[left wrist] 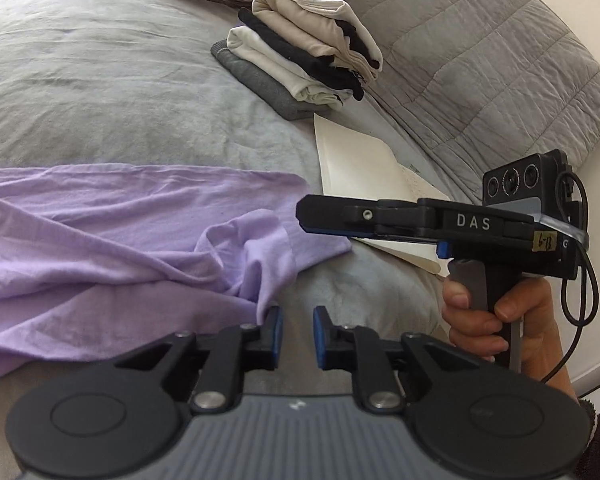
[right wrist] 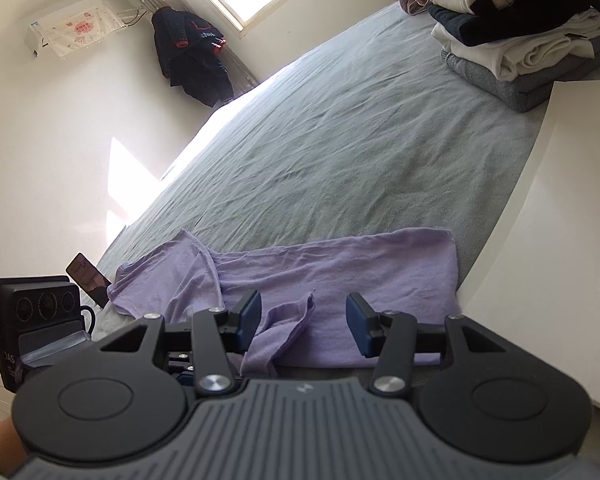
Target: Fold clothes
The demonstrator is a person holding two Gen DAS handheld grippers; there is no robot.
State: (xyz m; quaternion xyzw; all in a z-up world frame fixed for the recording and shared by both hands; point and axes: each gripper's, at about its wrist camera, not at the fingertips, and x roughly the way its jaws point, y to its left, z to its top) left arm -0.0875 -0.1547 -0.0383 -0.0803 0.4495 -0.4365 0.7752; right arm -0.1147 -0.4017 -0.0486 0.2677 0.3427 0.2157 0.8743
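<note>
- Grey bed [left wrist: 120, 92] carries a rumpled lilac shirt [left wrist: 100, 240] near its front edge.
- Left gripper [left wrist: 298, 334]: jaws slightly apart and empty, a shirt fold touching the left pad's outer side.
- Right gripper [right wrist: 303, 322]: jaws half open over a raised shirt fold, not pinching it.

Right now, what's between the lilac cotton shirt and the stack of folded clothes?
Bare grey bedsheet only. The right wrist view shows it between the lilac cotton shirt and the stack of folded clothes.
</note>
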